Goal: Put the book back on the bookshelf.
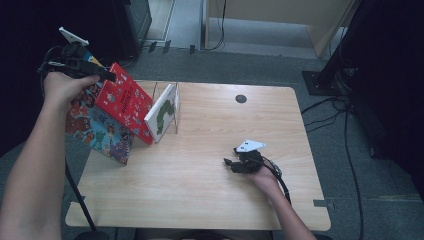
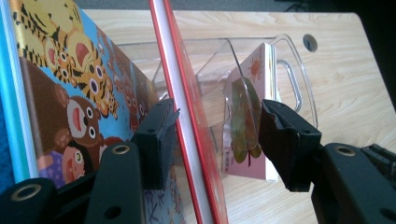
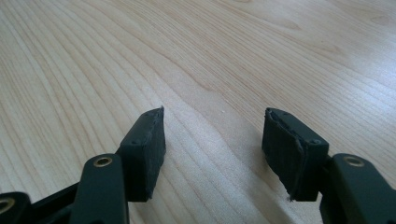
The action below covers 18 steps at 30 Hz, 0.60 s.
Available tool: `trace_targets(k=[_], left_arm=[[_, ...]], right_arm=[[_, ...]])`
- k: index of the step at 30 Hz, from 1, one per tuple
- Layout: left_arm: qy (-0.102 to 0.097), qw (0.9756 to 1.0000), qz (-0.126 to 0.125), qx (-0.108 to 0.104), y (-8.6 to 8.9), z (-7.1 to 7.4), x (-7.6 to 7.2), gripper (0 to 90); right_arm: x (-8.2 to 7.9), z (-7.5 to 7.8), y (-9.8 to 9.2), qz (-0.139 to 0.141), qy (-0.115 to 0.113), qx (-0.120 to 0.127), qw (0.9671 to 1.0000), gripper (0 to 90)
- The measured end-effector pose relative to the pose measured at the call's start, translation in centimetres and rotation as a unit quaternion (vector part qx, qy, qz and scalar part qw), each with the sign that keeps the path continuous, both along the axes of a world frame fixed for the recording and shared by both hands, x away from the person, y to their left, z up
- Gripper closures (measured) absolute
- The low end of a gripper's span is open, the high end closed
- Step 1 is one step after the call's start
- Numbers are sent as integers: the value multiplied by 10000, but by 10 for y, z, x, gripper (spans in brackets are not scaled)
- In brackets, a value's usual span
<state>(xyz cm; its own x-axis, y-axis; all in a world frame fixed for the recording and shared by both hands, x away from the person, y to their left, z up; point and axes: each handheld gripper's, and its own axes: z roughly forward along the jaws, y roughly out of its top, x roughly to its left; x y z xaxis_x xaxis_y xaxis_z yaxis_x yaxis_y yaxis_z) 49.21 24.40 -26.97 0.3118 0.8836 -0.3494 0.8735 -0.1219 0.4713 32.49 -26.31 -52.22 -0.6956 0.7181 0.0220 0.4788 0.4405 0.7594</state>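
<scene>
Red book is seen leaning in the clear rack at the counter's left edge, between released left gripper jaws. Right gripper is held slack, empty. Withdrawal is best made straight back, avoiding the cover.

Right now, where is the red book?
In the high view the red book leans at the table's left end, between the animal picture book and the caterpillar book in the clear rack, by the left gripper.
</scene>
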Motion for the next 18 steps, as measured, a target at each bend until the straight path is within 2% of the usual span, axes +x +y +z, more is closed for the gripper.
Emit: trace_targets(k=[5,9,14,18], left_arm=[[-39,10000,-23,-27,1,4,-3,461],[-196,9998,-15,-69,3,12,-8,452],[-365,9993,-58,-40,2,24,-17,440],[-441,9990,-110,27,1,28,-23,432]], right_arm=[[0,0,0,3,-7,-1,10000,395],[0,0,0,15,1,1,10000,388],[0,0,0,13,12,1,10000,380],[-1,0,0,6,23,2,10000,380]])
